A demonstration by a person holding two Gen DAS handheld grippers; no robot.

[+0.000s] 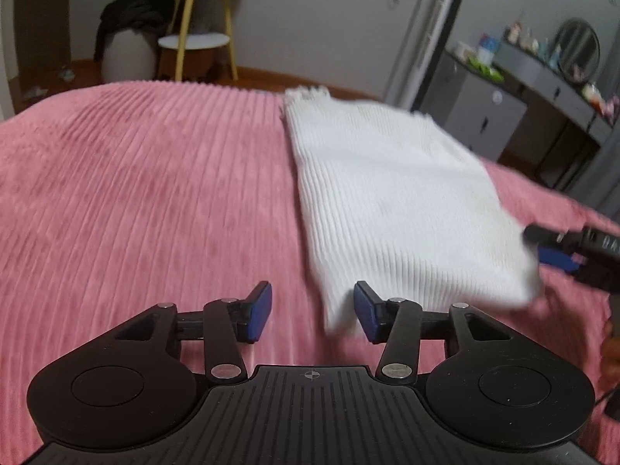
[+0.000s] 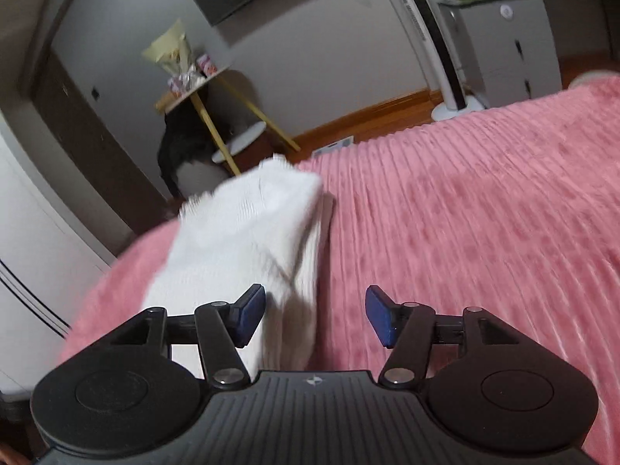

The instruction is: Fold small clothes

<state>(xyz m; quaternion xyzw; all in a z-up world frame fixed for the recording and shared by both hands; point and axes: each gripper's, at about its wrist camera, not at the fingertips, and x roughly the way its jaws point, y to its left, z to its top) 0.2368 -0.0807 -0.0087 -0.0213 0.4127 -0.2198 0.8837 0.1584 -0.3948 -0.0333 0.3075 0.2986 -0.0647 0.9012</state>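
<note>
Clearly both grippers stand clear of the cloth: the left gripper [image 1: 312, 312] has its 2 blue pads spread with only pink bedspread [image 1: 155, 193] and the near left corner of the white knit garment [image 1: 395, 193] showing between them, nothing pinched. The right gripper [image 2: 316, 319] is likewise spread, its left pad over the garment's [image 2: 248, 240] near edge, its right pad over bare bedspread [image 2: 484, 213].

The garment lies as a folded, ribbed oblong on the bed, running from near to far, with its fringed end close to the far edge of the bed.

Risks, as I judge them: the stacked layers may slide apart if only the top layer gets pinched. A pad dragging across the soft ribbed bedspread could catch it and lift it with the knit. The far end, near the bed's edge, could slip off if the piece is pushed away.
</note>
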